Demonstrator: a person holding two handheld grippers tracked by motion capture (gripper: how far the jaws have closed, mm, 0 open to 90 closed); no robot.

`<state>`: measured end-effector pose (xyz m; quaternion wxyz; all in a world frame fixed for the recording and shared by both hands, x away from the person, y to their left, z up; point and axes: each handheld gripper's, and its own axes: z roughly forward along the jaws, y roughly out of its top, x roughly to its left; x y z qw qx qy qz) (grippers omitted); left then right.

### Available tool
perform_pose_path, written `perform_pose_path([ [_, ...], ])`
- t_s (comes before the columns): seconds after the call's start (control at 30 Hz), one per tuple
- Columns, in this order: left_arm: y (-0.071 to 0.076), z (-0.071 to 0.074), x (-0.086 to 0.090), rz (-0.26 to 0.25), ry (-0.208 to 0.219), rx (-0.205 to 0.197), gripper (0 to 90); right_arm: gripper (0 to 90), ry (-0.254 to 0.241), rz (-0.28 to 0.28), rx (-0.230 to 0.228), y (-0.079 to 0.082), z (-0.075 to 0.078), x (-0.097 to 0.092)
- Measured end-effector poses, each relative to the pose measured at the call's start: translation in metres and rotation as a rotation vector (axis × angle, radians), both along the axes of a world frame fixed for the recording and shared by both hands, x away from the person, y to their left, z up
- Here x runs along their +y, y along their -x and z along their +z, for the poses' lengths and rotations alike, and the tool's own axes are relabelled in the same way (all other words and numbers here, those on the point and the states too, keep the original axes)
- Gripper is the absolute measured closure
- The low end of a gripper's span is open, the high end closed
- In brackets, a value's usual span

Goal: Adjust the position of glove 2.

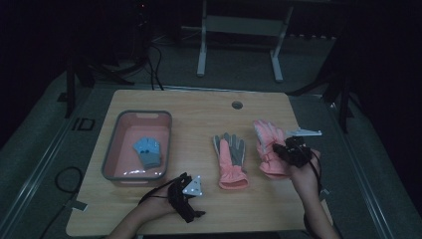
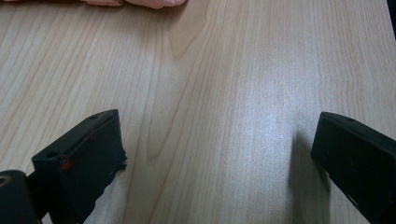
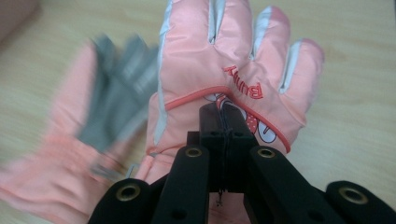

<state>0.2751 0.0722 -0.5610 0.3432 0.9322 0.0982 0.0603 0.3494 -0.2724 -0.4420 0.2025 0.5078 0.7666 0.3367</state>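
Since the gloves are padded fabric, these lines judge them light, soft and floppy, near to far:

Left gripper [image 1: 191,191]: at about 6 o'clock on the table [image 1: 199,107], jaws spread wide over bare wood, nothing between them.

Right gripper [image 3: 223,122]: at about 4 o'clock, jaws pinched tight on the back of the pink glove [image 3: 224,79] just above its cuff (a thin fold of cloth, by the look of it).

Pink glove, handling: likely to droop and swing from one pinch; the shell looks slick, so the thicker cuff seems the surer hold.

Second glove [image 1: 230,159]: palm up, grey palm showing, just beside the held one towards 9 o'clock.

Grey bin [image 1: 112,149]: at 9 o'clock, with a blue glove [image 1: 148,151] inside.
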Motion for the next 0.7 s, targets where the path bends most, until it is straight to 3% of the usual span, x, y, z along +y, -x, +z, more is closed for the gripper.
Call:
perform_pose_path([
  [0.17, 0.001, 0.001, 0.000, 0.001, -0.001, -0.003, 2.4, 89.5, -0.050, 0.010, -0.043, 0.011, 0.022, 0.028],
  [0.33, 0.001, 0.001, 0.000, 0.003, 0.004, -0.001, 2.4, 89.6, -0.058, 0.017, -0.063, 0.019, 0.032, 0.058],
  [0.5, 0.000, 0.001, 0.000, -0.002, -0.004, -0.010, 2.4, 89.6, -0.058, 0.024, -0.046, 0.022, 0.027, 0.078],
  [0.57, 0.000, 0.002, 0.001, 0.000, 0.000, -0.009, 2.4, 89.6, -0.077, 0.025, -0.038, 0.024, 0.018, 0.089],
  [0.7, 0.000, 0.002, 0.001, 0.000, -0.001, -0.010, 2.4, 89.6, -0.107, 0.019, -0.014, 0.025, 0.009, 0.093],
])
